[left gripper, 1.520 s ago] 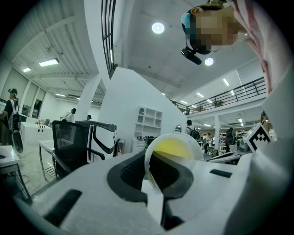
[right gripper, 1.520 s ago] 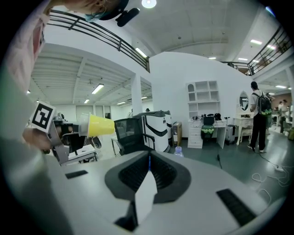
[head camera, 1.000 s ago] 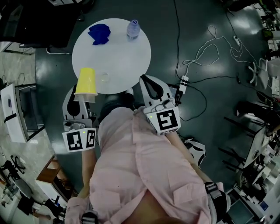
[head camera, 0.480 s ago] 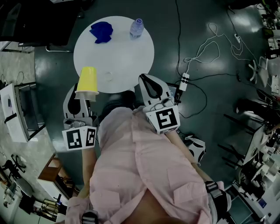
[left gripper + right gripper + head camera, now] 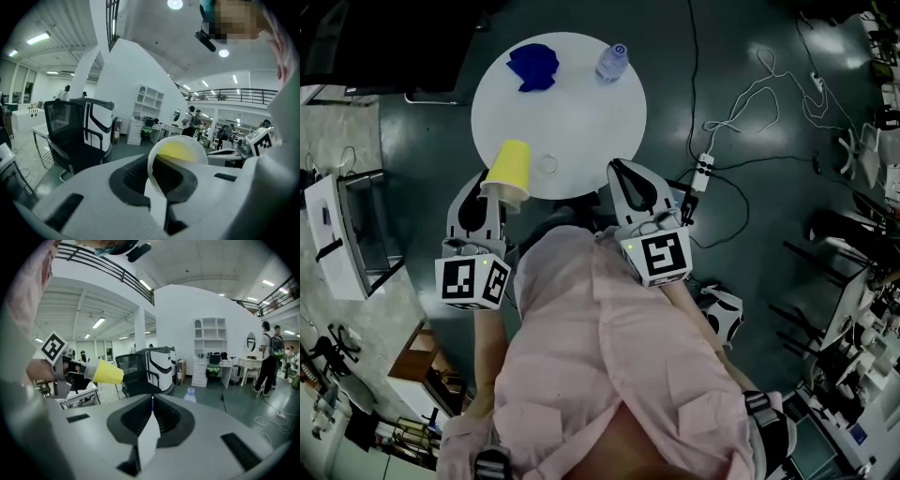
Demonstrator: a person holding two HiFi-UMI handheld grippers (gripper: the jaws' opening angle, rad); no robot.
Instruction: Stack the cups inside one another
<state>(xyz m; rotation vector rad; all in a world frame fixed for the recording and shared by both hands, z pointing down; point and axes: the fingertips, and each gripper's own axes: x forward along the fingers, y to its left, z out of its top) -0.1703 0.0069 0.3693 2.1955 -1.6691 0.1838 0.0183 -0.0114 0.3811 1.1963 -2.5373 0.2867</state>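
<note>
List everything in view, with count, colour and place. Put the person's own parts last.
round white table: one, white, on the dark floor in front of the person
yellow plastic cup: one, yellow, tilted over the table's near edge, rim pinched in the left gripper
small clear cup: one, transparent, on the table near its near edge, beside the yellow cup
crumpled blue cloth: one, blue, far side of the table
clear plastic bottle with a blue cap: one, far side of the table, right of the cloth
white power strip with cables: one, white, on the floor right of the table
left gripper: one, white, shut on the cup's rim
right gripper: one, white, jaws together, empty
pink shirt: one, on the person
</note>
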